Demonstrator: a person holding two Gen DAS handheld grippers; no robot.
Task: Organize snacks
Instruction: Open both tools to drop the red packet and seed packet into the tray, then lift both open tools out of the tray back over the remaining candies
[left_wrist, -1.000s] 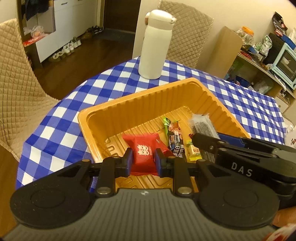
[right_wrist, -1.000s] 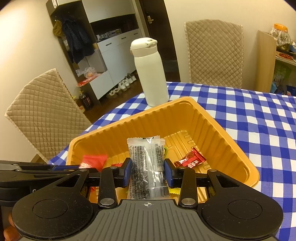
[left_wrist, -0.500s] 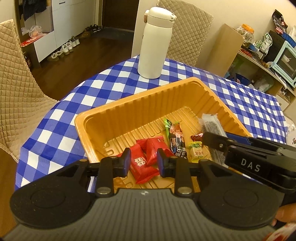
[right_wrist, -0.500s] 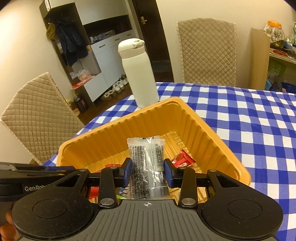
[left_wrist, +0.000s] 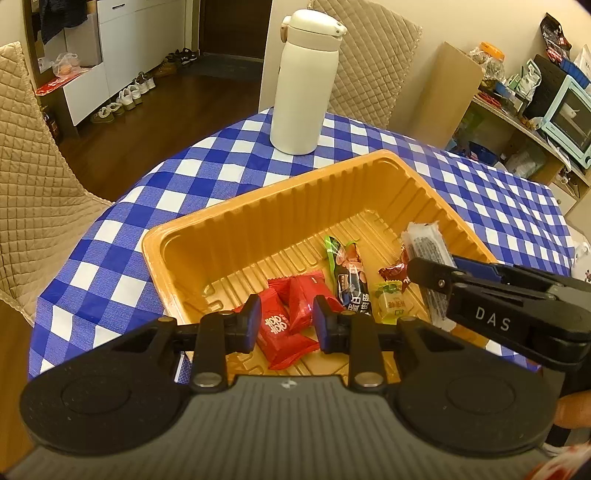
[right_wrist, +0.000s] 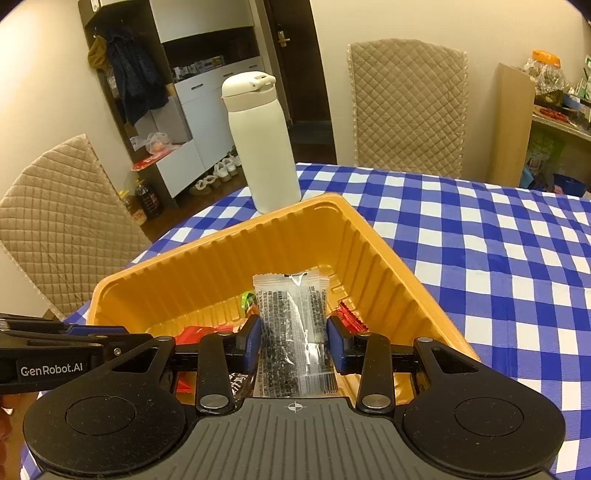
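Left wrist view shows the whole tray (left_wrist: 236, 236) floor; right wrist view sees only the far half, with its own gripper blocking the rest. Left view also shows a shelf with a mint toaster oven (left_wrist: 569, 118) at right, out of the right view's frame. Right view shows a coat rack and cabinet (right_wrist: 125, 74) at left.

Orange ribbed tray sits on a blue-white checked table (left_wrist: 122, 221), with a white bottle (left_wrist: 303, 81) standing just beyond its far rim.

In the tray, left view: two red packets (left_wrist: 295, 317) overlapping near the front, a dark-and-green wrapper (left_wrist: 347, 269), a small yellow-green candy (left_wrist: 393, 302), and a dark red candy (left_wrist: 393, 271) to the right. Right view catches only scraps of these: a red edge at left, a green bit behind, a red wrapper (right_wrist: 349, 319) at right.

Left gripper (left_wrist: 286, 321) hangs over the red packets with its jaws parted, pads clear of the wrappers, nothing held. The packets lie loose on the tray floor.

Right gripper (right_wrist: 293, 341) is clamped on a clear packet (right_wrist: 291, 325) of dark bits, pads pressing both sides, held upright over the tray's right side. In the left view this packet (left_wrist: 424, 247) pokes up past the right gripper's (left_wrist: 428, 273) black finger.
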